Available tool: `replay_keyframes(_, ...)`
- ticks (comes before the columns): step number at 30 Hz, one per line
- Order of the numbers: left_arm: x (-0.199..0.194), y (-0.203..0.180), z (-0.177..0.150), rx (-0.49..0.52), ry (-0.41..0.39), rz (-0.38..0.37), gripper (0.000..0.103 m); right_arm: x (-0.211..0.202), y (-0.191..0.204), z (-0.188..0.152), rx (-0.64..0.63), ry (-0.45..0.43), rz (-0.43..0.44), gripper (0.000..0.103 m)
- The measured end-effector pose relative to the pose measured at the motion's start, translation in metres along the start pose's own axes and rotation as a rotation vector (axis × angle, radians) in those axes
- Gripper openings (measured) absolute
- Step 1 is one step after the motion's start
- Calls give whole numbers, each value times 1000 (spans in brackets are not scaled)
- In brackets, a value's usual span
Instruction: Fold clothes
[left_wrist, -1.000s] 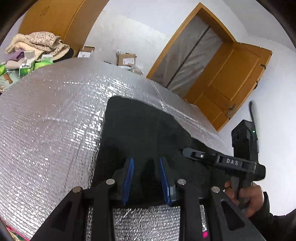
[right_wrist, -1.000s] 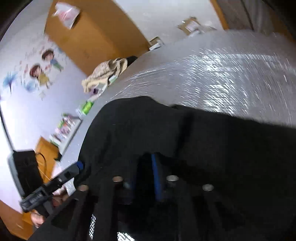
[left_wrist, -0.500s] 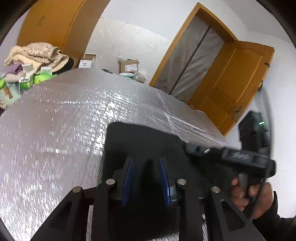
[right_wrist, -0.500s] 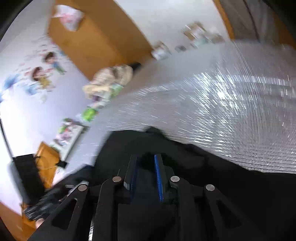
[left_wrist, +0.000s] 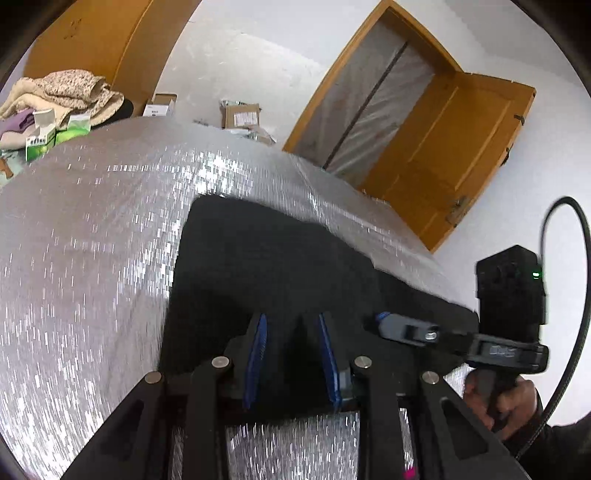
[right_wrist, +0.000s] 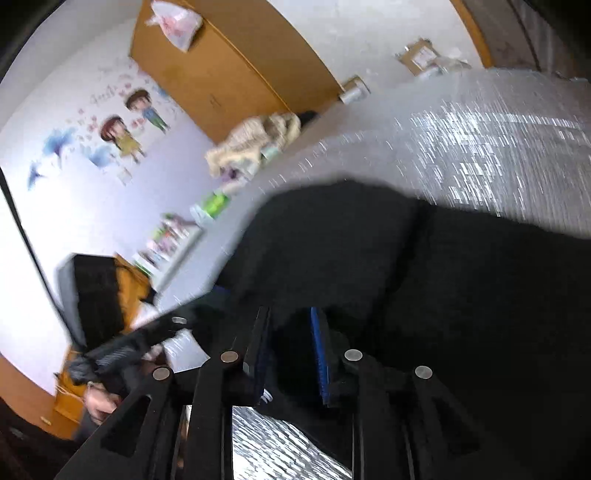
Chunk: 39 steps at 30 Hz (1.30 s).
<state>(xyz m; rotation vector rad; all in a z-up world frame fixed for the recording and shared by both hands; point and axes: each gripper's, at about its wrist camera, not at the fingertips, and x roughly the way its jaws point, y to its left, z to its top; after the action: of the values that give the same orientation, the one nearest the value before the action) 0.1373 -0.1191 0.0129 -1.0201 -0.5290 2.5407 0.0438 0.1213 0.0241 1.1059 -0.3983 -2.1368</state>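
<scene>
A black garment (left_wrist: 273, 266) is lying spread on the silver quilted tabletop (left_wrist: 92, 240), its near edge toward the person. The left gripper (left_wrist: 291, 354) is sitting over that edge with its blue fingers (left_wrist: 256, 354) a moderate gap apart and dark cloth showing between them; whether the cloth is actually being pinched I cannot tell. The right gripper (right_wrist: 291, 350) is standing likewise at the same edge, with the fingers partly spread over black fabric.

Judging by this, a fold along the near hem is being worked. To do it well, both grippers should be travelling level and together, keeping the hem taut between them (a sagging middle would leave a crooked crease).

The left wrist view is showing the right gripper from outside, its tip resting on the cloth, and a bare hand (left_wrist: 506, 402) on the handle. The right wrist view is showing a raised ridge in the garment, plus the piled clothes (right_wrist: 255, 144) beyond the tabletop.
</scene>
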Motion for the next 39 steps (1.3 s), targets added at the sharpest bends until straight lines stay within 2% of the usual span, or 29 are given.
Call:
replay_keyframes(1, 4, 1, -6, -2, 21, 12, 29, -3, 2, -5, -11, -1, 4, 20)
replay_keyframes(5, -7, -12, -7, 25, -18, 22, 29, -19, 8, -23, -52, -12, 20, 22)
replay_keyframes(9, -14, -30, -3, 79, -41, 21, 29, -58, -5, -34, -38, -75, -5, 23)
replay_keyframes(11, -4, -37, -3, 97, -16, 8, 29, -77, -21, -42, 2, -104, -32, 23)
replay_keyframes(14, 18, -44, -10, 120, 67, 15, 29, -106, -48, -53, 76, -145, -99, 24)
replay_keyframes(21, 5, -67, 4, 166, -6, -12, 29, -163, -88, -65, 181, -263, -212, 26)
replay_keyframes(24, 15, -64, -2, 153, 19, -12, 29, -179, -97, -67, 204, -298, -238, 27)
replay_keyframes(26, 26, -64, -6, 140, 51, -8, 29, -178, -97, -65, 218, -302, -207, 32)
replay_keyframes(28, 24, -64, -4, 136, 33, -8, 29, -173, -93, -64, 227, -293, -156, 42)
replay_keyframes(30, 18, -63, 0, 132, 3, 0, 29, -156, -85, -62, 221, -256, -84, 46)
replay_keyframes(34, 0, -49, 9, 103, -68, 67, 29, -103, -66, -50, 207, -146, 52, 49)
replay_keyframes(39, -17, -26, 6, 62, -89, 108, 29, -30, -50, -22, 175, 16, 103, 50)
